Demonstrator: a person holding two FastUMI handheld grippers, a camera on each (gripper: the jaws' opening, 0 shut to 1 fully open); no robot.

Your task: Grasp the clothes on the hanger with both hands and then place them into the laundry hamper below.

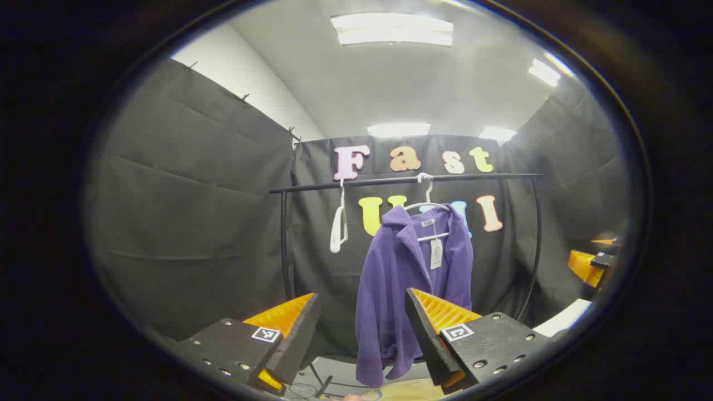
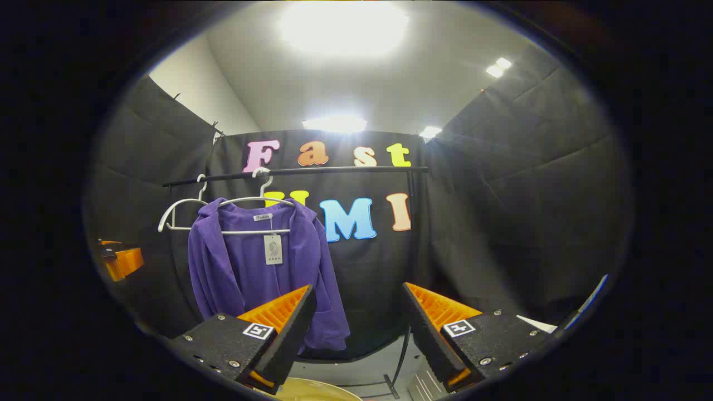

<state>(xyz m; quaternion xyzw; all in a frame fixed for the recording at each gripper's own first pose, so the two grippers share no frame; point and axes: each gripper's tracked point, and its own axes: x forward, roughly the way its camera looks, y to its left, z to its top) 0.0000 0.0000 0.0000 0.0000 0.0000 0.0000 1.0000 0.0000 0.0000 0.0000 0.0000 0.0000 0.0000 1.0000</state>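
Currently the purple jacket [image 1: 409, 289] hangs on a white hanger [image 1: 428, 203] from the black rail [image 1: 406, 180] at mid-frame in the left gripper view, well beyond the left gripper [image 1: 362, 334], whose jaws stand wide and empty. In the right gripper view it [image 2: 250, 273] sits left of centre (a tag dangling at the collar), and the right gripper [image 2: 356, 328] is likewise spread wide, holding nothing, with a pale hamper rim [image 2: 317, 390] at the bottom edge.

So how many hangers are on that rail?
2. One hanger carries the purple jacket. The other, an empty hanger, hangs beside it on the rail, nearer the rail's left end. The jacket may hide more.
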